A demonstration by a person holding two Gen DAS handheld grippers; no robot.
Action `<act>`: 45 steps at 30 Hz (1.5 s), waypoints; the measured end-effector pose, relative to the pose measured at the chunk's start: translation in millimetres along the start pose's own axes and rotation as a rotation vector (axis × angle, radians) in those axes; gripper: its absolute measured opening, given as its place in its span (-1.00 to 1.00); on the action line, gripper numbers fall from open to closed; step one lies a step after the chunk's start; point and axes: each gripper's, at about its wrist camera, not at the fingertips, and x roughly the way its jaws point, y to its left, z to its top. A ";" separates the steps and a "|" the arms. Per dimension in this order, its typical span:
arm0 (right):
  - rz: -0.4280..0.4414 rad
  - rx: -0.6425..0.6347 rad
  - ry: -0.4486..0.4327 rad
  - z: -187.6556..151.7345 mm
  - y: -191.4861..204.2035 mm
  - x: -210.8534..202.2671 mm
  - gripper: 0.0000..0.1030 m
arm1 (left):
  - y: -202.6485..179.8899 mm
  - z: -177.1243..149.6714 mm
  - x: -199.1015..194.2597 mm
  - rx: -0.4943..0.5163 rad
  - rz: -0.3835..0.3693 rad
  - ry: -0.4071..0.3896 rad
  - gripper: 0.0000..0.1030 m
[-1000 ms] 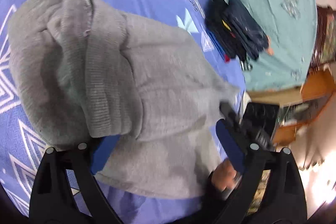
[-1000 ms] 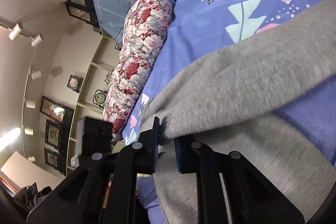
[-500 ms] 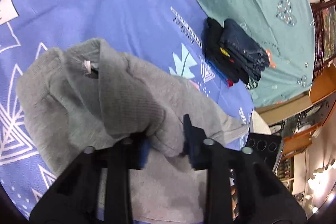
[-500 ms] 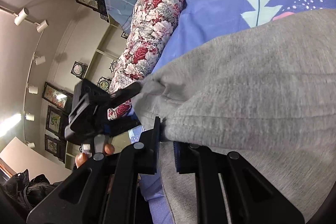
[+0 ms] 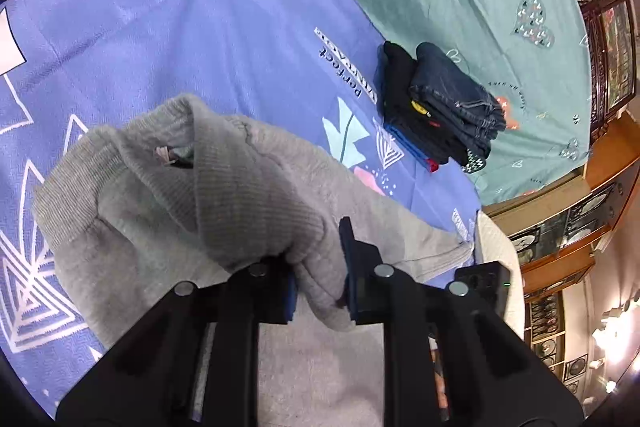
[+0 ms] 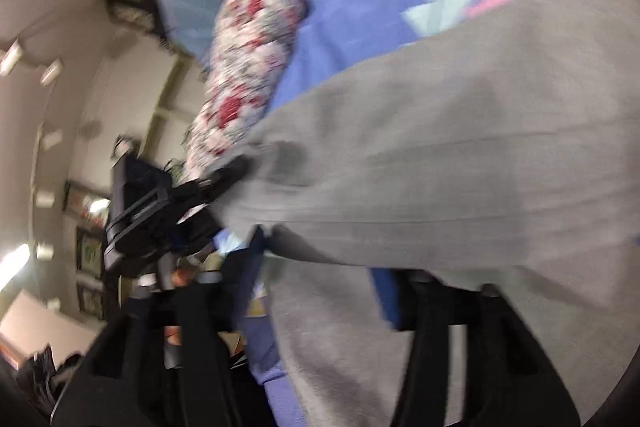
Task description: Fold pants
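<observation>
The grey sweatpants (image 5: 224,211) lie bunched on the blue bedsheet (image 5: 192,39), lower left of the frame. The left gripper (image 5: 318,273) has its fingers clamped on a ribbed fold. The right gripper (image 6: 320,291) stands wide open with cloth draped between. Mid-fold, I judge; next, the right should re-grip an edge.

The blue bedsheet (image 5: 224,39) reads "perfect" (second line illegible).

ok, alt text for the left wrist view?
The left gripper is shut on a bunched fold of the grey knit pants, which lie on a blue patterned bedsheet. Beyond them sits a stack of folded dark clothes.
</observation>
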 end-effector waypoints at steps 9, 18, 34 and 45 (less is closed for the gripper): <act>-0.063 0.189 -0.307 11.6 -58.3 -70.1 -0.04 | -16.5 20.3 -27.6 0.069 -0.065 -0.035 -0.68; -0.052 0.038 -0.256 7.1 -33.5 -54.3 -0.85 | 21.2 9.2 9.7 -0.066 -0.001 0.112 0.68; -0.019 -0.221 -0.247 -31.0 48.8 -86.2 -0.86 | -1.0 44.2 -33.8 0.178 0.031 0.073 -0.72; -0.012 -0.282 0.045 -88.5 56.3 -23.1 -0.85 | 39.8 19.0 -39.2 0.267 0.178 0.169 -0.72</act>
